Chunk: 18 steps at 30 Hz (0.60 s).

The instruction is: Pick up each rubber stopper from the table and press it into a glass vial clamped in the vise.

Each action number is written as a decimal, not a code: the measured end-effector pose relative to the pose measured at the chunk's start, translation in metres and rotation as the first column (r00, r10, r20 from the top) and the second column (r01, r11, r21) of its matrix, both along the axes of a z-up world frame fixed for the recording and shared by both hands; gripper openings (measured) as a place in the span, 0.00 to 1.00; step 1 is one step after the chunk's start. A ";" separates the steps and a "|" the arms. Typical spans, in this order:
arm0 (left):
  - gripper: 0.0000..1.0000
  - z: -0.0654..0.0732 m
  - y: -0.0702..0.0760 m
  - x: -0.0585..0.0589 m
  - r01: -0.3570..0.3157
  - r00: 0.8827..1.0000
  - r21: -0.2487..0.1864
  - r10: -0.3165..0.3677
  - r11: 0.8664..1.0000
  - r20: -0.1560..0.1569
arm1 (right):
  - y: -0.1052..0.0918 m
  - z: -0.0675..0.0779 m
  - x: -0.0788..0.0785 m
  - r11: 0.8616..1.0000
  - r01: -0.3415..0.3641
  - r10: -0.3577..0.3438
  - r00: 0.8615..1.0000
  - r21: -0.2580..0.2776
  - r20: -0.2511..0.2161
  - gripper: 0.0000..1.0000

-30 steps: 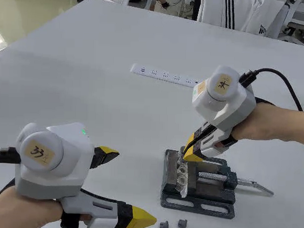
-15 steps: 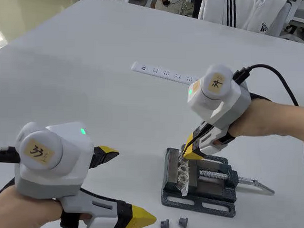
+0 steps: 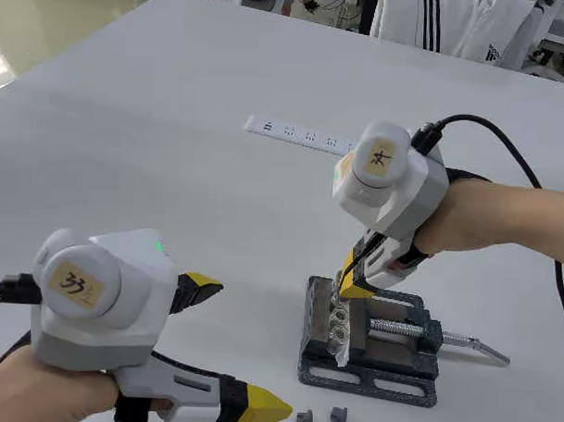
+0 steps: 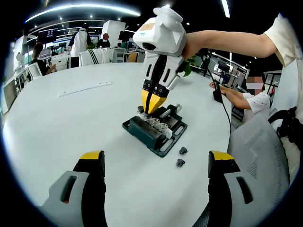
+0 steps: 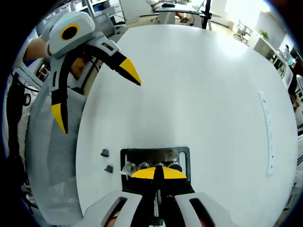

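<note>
A dark vise (image 3: 388, 363) stands on the white table and clamps a row of glass vials (image 3: 337, 324). My right gripper (image 3: 354, 286) is shut, its yellow tips pointing down at the far end of the vial row; I see nothing between them. In the right gripper view the shut tips (image 5: 157, 173) cover the vials in the vise (image 5: 182, 156). Two grey rubber stoppers (image 3: 303, 418) (image 3: 338, 416) lie just in front of the vise. My left gripper (image 3: 235, 350) hovers open at the near left, apart from them. The left gripper view shows the vise (image 4: 142, 130) and the stoppers (image 4: 182, 150).
A white power strip (image 3: 303, 138) lies on the table beyond the vise. The vise's screw handle (image 3: 472, 344) sticks out to the right. A black cable (image 3: 506, 154) runs from the right gripper. People sit at the table's far edge.
The right gripper's body has leaned to the left above the vise while its tips stay at the vials. The left gripper has barely moved.
</note>
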<state>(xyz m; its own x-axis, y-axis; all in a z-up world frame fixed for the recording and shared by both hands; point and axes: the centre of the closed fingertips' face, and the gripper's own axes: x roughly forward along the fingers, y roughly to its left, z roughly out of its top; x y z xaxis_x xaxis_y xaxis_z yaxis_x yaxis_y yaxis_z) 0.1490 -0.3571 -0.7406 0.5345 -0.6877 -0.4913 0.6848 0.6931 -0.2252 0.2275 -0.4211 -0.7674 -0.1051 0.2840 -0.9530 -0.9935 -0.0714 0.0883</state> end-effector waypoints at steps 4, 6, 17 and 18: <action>0.90 0.001 -0.001 -0.001 0.006 1.000 0.008 -0.006 1.000 0.003 | 0.001 0.000 0.000 1.000 0.011 -0.011 1.000 0.016 -0.006 0.00; 0.89 0.001 -0.002 -0.001 0.007 1.000 0.005 -0.007 1.000 0.002 | 0.001 0.000 -0.001 1.000 0.014 -0.014 1.000 0.015 -0.007 0.00; 0.90 0.004 -0.001 -0.001 0.015 1.000 0.014 -0.016 1.000 0.012 | 0.000 0.003 -0.006 0.994 0.079 -0.076 0.996 0.075 -0.040 0.04; 0.90 0.004 -0.001 -0.001 0.017 1.000 0.015 -0.017 1.000 0.012 | 0.000 0.003 -0.007 0.993 0.082 -0.079 0.996 0.080 -0.036 0.06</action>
